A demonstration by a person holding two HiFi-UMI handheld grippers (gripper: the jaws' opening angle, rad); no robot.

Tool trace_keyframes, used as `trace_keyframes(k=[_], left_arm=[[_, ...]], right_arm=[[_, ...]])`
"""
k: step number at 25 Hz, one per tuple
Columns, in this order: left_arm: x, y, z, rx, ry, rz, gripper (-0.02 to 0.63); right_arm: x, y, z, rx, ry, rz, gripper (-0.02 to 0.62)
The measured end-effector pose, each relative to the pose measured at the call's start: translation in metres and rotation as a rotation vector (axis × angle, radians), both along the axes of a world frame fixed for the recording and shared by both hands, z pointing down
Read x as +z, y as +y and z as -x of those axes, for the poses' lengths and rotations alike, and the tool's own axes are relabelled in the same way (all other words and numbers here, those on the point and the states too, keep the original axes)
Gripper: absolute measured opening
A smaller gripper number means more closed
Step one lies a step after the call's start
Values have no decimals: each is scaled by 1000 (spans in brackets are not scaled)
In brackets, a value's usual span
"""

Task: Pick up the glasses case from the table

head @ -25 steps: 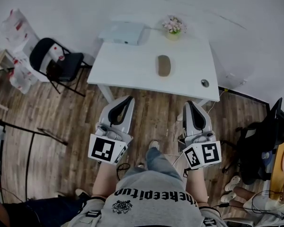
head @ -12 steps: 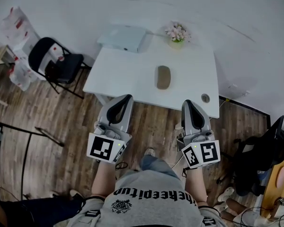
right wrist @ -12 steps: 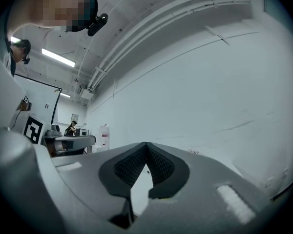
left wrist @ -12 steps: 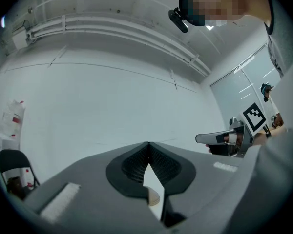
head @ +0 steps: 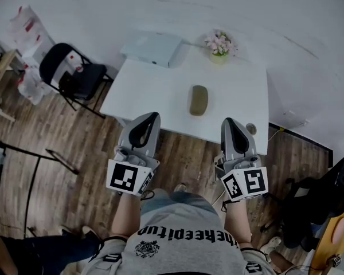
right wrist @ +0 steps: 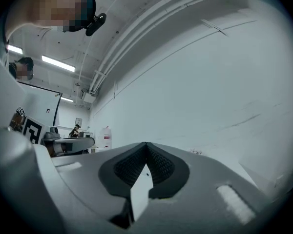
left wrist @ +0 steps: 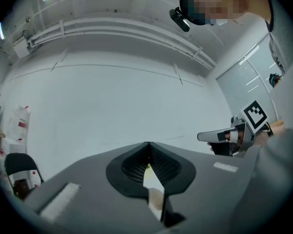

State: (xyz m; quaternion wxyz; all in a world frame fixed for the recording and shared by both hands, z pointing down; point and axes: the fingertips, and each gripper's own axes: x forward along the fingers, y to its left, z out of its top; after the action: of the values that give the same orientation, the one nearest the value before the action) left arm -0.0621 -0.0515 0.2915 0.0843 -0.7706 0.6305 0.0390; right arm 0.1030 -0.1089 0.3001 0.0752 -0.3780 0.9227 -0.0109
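- The glasses case point(head: 198, 100), a brown oval, lies about mid-way across the white table point(head: 155, 90), with bare tabletop between it and the near edge.
- At the table's far edge, a small pot of pink flowers point(head: 220, 44) stands beyond the case, and a flat pale grey box point(head: 155, 48) sits to the far left. Both are well apart from the case.
- A round cable hole point(head: 251, 129) sits in the near right corner of the table, just beside the right gripper point(head: 226, 122).
- A black folding chair point(head: 74, 76) stands on the wooden floor point(head: 63, 136) to the left of the table.
- The left gripper point(head: 151, 117) has its fingers pressed together with nothing between them. The right gripper's fingers are likewise pressed together and empty.
- Each gripper carries a cube with black-and-white square markers. The grey shirt point(head: 183, 239) has a line of black lettering that cannot be read with certainty.
- Compared with a second ago, the table sits nearer to the grippers. Their tips now overlap its near edge where floor showed before, and the case is closer to them.
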Motion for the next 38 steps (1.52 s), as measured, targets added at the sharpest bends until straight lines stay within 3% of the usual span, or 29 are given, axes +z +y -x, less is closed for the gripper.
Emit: trace_keyframes(k=[10,38], left_arm=[[-1,-17,2,-19,-1,1,20],[11,-167,67,168,24,48,20]], right_arm=[[8,-18,2,-15,-3,29,3],[28,-141,63,167,18,120,3]])
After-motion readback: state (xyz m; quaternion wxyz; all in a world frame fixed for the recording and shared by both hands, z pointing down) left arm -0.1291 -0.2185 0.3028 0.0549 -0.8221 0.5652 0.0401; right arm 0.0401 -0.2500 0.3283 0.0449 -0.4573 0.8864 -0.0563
